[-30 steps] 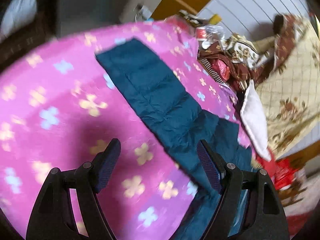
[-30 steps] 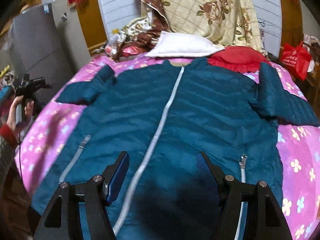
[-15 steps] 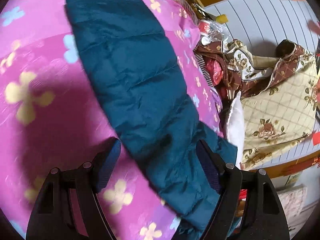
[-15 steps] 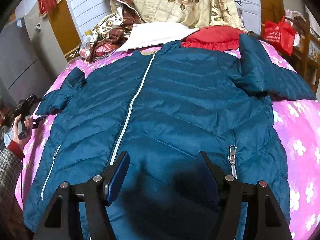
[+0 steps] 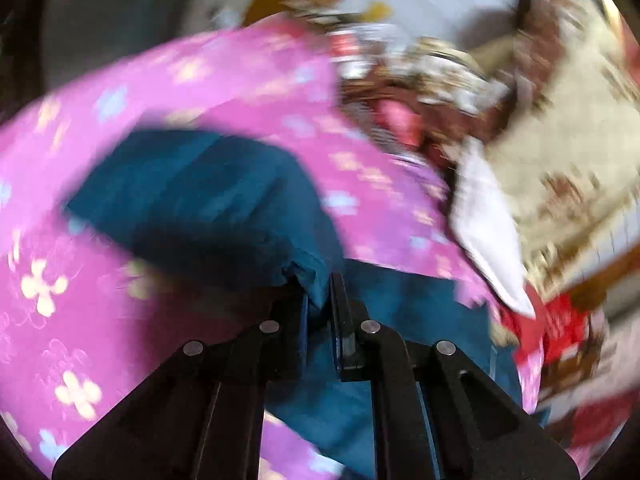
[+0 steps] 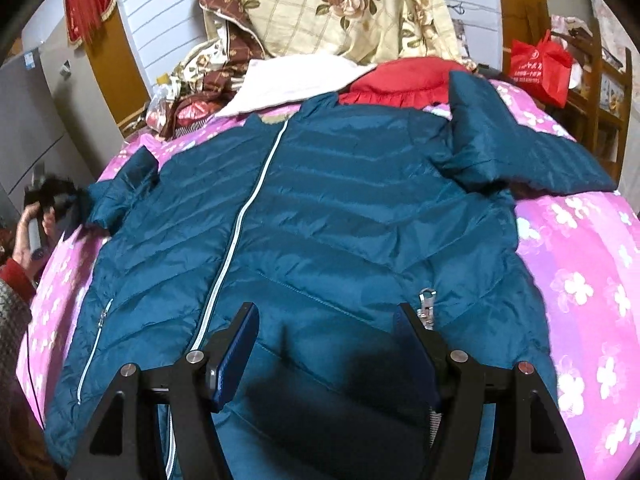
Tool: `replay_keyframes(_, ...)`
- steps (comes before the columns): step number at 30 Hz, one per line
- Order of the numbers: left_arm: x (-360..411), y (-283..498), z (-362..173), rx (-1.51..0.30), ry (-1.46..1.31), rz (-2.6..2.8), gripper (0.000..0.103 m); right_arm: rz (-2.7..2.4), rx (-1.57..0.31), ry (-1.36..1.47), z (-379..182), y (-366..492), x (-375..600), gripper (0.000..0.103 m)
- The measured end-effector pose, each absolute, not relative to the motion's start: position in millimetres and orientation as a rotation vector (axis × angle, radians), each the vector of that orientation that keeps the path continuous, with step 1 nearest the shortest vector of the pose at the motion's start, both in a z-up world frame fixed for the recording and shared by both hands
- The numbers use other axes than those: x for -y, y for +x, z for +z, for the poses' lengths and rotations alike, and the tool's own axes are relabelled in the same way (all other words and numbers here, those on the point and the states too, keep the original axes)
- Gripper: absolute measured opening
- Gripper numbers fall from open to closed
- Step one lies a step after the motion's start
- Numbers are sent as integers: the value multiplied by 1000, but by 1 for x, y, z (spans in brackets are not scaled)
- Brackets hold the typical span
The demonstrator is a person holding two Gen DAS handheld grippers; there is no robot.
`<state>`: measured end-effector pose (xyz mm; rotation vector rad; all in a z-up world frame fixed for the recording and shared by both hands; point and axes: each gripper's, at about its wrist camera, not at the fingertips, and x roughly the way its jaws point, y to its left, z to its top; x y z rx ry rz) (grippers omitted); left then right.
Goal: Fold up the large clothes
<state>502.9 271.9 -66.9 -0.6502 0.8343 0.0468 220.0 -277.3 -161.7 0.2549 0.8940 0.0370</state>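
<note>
In the left wrist view, which is blurred, the left gripper (image 5: pixel 318 300) has its jaws pressed together on a fold of the teal jacket sleeve (image 5: pixel 208 204). The pinched cloth shows between the two fingers, and the rest of the sleeve spreads ahead and to the left of them over the pink flowered bedspread (image 5: pixel 60 280). More teal fabric lies just right of the fingers and below them. Further ahead and to the right sit a white pillow (image 5: pixel 484 232), a cream floral quilt (image 5: pixel 560 152) and something red (image 5: pixel 552 328) at the right edge.

In the right wrist view, the right gripper (image 6: pixel 324 324) has its fingers wide apart with nothing between them, held above the lower front of the teal jacket (image 6: pixel 340 200). The jacket lies front up on the bedspread, its white zipper (image 6: pixel 248 208) running ahead just left of the left finger. A pocket zipper pull (image 6: pixel 426 300) sits right beside the right finger. The right sleeve (image 6: pixel 520 148) is spread ahead and to the right. Far to the left, a person's hand (image 6: pixel 34 236) holds the other gripper at the left sleeve's end. A red cushion (image 6: pixel 400 80) and a red bag (image 6: pixel 540 68) lie beyond the collar.
</note>
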Motion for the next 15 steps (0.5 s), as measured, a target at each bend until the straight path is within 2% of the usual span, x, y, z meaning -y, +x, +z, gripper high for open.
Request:
replay_keyframes(4,-176,491,-5,-772,-525,-146,8,42,-860,293,-153,208,288,67)
replay_keyframes(8,-55,481,16,-786,-371,-358,8,10,-827,346,-144,191,312,67)
replay_keyframes(11,31,469,-6,-853,-241,-440,8,-35,-805,390,-138,175,337,67)
replay_keyframes(15,128,444,-68,-974,-4,-438,17,-79,-789,427,-133,154,367,67)
